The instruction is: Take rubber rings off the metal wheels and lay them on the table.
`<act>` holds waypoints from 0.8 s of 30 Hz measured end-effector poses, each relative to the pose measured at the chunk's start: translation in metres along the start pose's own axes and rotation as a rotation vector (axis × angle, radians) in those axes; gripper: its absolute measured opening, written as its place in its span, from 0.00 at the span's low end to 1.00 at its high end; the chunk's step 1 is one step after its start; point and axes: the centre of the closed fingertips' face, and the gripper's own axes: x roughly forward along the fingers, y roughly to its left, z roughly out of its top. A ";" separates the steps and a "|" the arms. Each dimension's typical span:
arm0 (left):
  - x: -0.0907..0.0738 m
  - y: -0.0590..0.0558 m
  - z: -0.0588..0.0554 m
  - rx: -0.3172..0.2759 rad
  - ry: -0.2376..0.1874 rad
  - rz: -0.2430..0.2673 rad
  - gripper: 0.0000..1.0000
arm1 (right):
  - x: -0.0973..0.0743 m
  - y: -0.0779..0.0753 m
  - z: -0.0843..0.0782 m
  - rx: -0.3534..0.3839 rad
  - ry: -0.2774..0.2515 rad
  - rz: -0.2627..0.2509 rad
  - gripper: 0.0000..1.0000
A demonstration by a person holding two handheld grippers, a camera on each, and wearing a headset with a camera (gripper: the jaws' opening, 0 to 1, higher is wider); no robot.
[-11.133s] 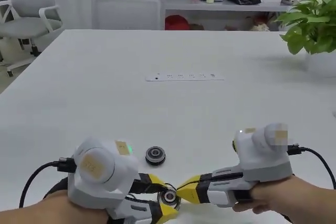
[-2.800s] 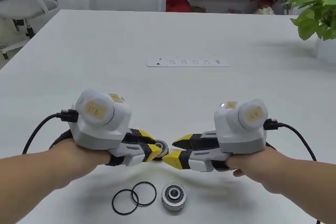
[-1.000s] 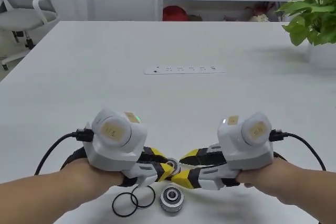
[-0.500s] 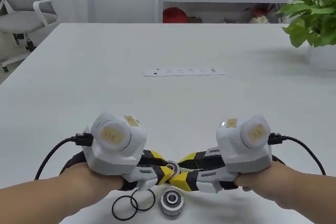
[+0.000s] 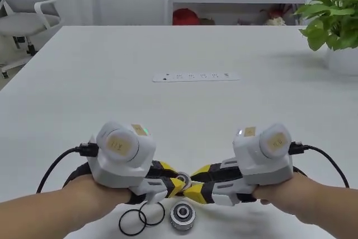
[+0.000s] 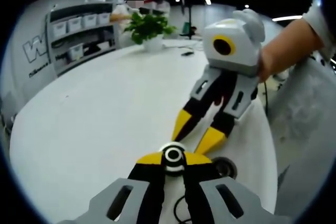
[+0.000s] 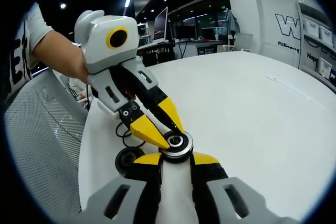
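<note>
A small metal wheel with a dark rubber ring on its rim hangs just above the table, and my left gripper is shut on it. In the left gripper view the wheel sits between my yellow tips. My right gripper comes from the right and stands open, its tips on either side of the wheel. Two black rubber rings lie on the table near me. A second wheel lies beside them.
A white power strip lies mid-table. A potted plant stands at the far right. Shelves and an office chair are beyond the table's far edge. Black cables trail from both grippers.
Over the last second the grippers have hardly moved and stay together at the wheel. 2.8 s ago the right gripper's tips stood clear of the wheel.
</note>
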 end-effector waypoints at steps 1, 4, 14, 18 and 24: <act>0.000 0.000 0.000 0.000 0.000 0.000 0.13 | 0.000 0.000 0.000 0.002 0.000 0.000 0.17; 0.000 0.000 0.000 -0.003 0.001 0.002 0.13 | -0.001 0.000 -0.002 0.003 0.004 0.000 0.15; -0.001 0.000 0.000 -0.004 0.000 0.006 0.13 | -0.001 -0.001 -0.002 -0.008 0.000 -0.009 0.18; -0.001 0.000 0.000 -0.004 -0.001 0.006 0.13 | 0.003 0.001 -0.001 -0.013 -0.001 -0.010 0.24; -0.001 0.000 0.000 -0.004 -0.003 0.006 0.13 | 0.009 -0.001 0.004 -0.007 -0.018 -0.026 0.27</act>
